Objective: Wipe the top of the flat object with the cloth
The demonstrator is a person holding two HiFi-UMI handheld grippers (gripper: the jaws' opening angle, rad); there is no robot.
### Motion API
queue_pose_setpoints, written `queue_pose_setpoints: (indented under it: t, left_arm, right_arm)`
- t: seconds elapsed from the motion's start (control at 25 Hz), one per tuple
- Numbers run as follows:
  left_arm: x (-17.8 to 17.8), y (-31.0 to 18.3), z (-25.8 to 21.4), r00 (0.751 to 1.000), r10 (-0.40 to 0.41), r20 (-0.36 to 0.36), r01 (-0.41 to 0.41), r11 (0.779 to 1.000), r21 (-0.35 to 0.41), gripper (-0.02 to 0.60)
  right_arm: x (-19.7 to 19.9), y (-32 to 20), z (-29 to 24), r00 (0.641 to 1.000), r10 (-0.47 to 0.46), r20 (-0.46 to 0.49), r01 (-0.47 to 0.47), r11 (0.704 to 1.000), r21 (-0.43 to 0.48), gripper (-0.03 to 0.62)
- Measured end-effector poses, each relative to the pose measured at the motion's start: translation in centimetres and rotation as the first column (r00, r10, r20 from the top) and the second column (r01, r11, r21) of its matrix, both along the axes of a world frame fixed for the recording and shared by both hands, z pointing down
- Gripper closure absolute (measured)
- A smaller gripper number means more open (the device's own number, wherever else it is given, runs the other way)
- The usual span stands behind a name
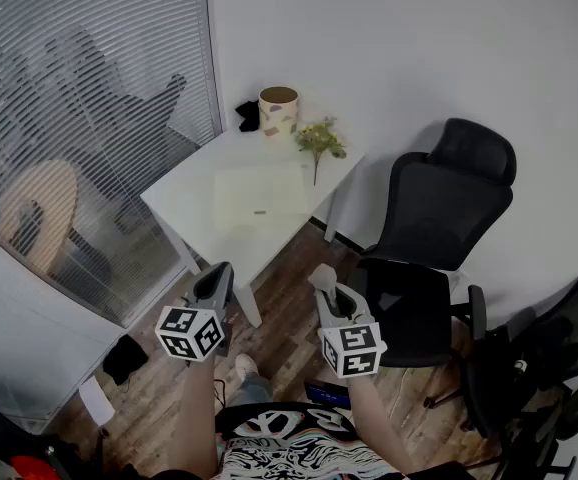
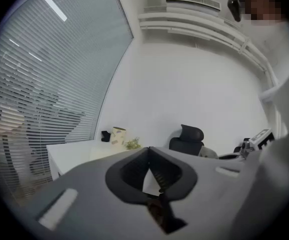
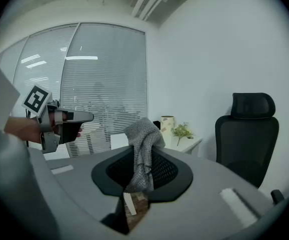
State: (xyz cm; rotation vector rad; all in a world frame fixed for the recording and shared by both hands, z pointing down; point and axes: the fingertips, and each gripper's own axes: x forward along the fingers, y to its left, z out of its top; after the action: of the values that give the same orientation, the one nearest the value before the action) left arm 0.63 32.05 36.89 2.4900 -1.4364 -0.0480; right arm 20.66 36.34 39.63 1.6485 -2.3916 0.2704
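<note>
A white table [image 1: 194, 193] stands in front of the person, toward 12 o'clock. A pale flat object [image 1: 259, 196] lies on its middle. At 12 o'clock from this object, by the far edge, stands a patterned cup [image 1: 278, 110]. A small black thing [image 1: 248, 116] is just beside the cup at 9 o'clock, and a sprig of flowers [image 1: 319, 140] is at 4 o'clock. A black office chair [image 1: 439, 238] stands at 3 o'clock of the table. Low in the view, the left gripper [image 1: 214, 276] and the right gripper [image 1: 324, 282] point toward the table, apart from it. A bit of grey cloth [image 1: 319, 272] shows at the right one's tip.
</note>
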Motion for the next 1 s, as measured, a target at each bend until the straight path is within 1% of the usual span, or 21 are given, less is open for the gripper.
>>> queue_pose_setpoints:
  t: [0.32,0.48,0.56,0.68,0.76,0.8,1.0]
  left_arm:
    - [0.1,-0.7,0.4,1.000,-0.012,0.011,0.012,1.000,-0.011,0.525]
    - [0.0,-0.9,0.8,1.000,-0.019,0.019,0.020,1.000,-0.023,0.525]
    - [-0.2,-1.1,0.7,0.999,-0.028,0.025,0.028,1.000,-0.013,0.525]
    - [-1.1,-1.8,0.3,0.998,-0.056,0.021,0.055,0.998,0.034,0.523]
    - [-2.0,-3.0,0.5,0.997,-0.075,0.014,0.074,0.996,0.042,0.372]
    - [-2.5,-3.8,0.7,0.997,-0.082,0.013,0.082,0.996,0.043,0.360]
    - [-5.3,-8.5,2.2,0.991,-0.130,0.038,0.128,0.991,0.042,0.360]
  right_arm:
    - [2.0,-0.9,0.2,1.000,0.027,0.008,-0.027,1.000,-0.014,0.534]
    - [2.3,-1.5,0.3,1.000,0.027,0.009,-0.026,1.000,-0.017,0.534]
    - [2.4,-2.2,0.0,0.998,0.034,0.044,-0.034,0.999,-0.008,0.534]
    - [2.4,-3.5,-0.1,0.994,0.048,0.094,-0.048,0.999,0.002,0.533]
    - [2.0,-4.8,0.3,0.995,0.052,0.089,-0.052,0.999,0.003,0.533]
    - [1.6,-5.6,0.5,0.995,0.049,0.088,-0.049,0.999,0.001,0.533]
    - [-1.0,-10.0,2.5,0.993,0.023,0.118,-0.018,0.999,-0.038,0.533]
